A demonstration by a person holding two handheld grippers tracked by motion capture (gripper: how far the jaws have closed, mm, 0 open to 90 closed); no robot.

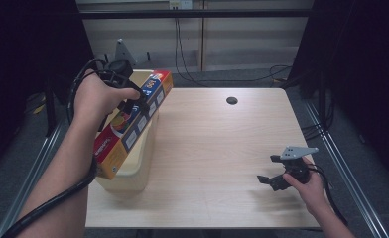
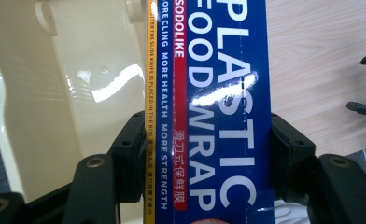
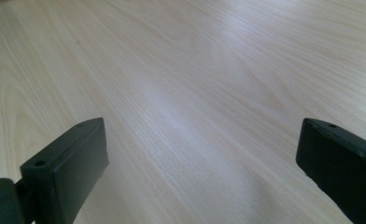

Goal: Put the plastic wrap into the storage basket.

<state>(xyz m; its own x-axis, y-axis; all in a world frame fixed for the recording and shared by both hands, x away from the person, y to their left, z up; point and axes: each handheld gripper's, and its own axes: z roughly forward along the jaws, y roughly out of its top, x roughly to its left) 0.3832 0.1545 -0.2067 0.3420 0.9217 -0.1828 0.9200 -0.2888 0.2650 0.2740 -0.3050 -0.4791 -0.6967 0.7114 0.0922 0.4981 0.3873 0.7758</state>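
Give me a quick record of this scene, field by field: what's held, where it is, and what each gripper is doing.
held item: plastic wrap box, long, blue with red and yellow edges
holder: left gripper, jaws clamped on the box's two long sides
box position: above the cream bin at the table's left side
right gripper: open, nothing between its jaws, low over the table

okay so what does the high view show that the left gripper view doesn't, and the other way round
High view alone: the person's forearms, the left claw from outside, the whole table with its dark hole, and the right claw in full, open over bare wood. Left gripper view alone: the white lettering PLASTIC FOOD WRAP and both pads pressing the box's sides. Both: the plastic wrap box held over the cream bin, and the wooden tabletop.
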